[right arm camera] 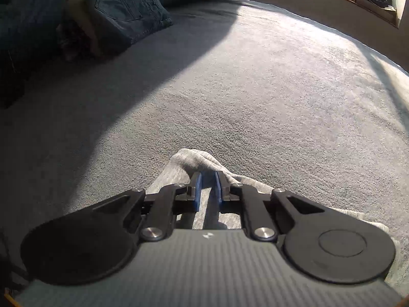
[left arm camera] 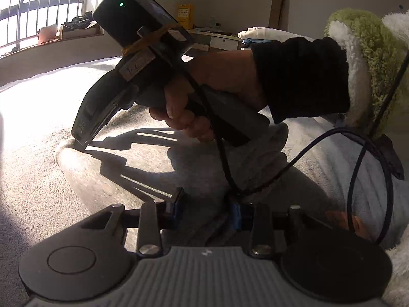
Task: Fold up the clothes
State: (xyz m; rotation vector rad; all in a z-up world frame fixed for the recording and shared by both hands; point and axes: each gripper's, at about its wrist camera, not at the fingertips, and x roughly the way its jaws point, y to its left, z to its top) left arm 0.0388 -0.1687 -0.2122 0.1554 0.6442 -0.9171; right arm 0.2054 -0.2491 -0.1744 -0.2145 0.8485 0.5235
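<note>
1. Right gripper (right arm camera: 207,179) jaws are nearly closed, their blue pads (right arm camera: 196,192) pinching a bunched fold of light grey cloth (right arm camera: 189,161).
2. Left gripper (left arm camera: 208,211) jaws stand partly apart with grey cloth (left arm camera: 199,179) lying between the blue pads (left arm camera: 236,216); whether the pads press on it cannot be told, since the spot is in shadow.
3. No earlier picture is given, so only this moment is described.
4. Both grippers point downward at a grey carpet (right arm camera: 255,81) that fills most of each view.
5. From the left wrist, the right gripper shows from the side, its tip (left arm camera: 80,140) touching a raised edge of the cloth on the carpet.
6. A bare hand (left arm camera: 194,102) grips its handle, with a black cuff (left arm camera: 301,76) and a fluffy green and white sleeve (left arm camera: 365,58) behind.
7. A black cable (left arm camera: 358,163) loops down from the handle over the cloth.
8. From the right wrist, folded jeans (right arm camera: 127,12) lie far back on the left, in shade.
9. Sun from a barred window (left arm camera: 38,7) lights part of the carpet.
</note>
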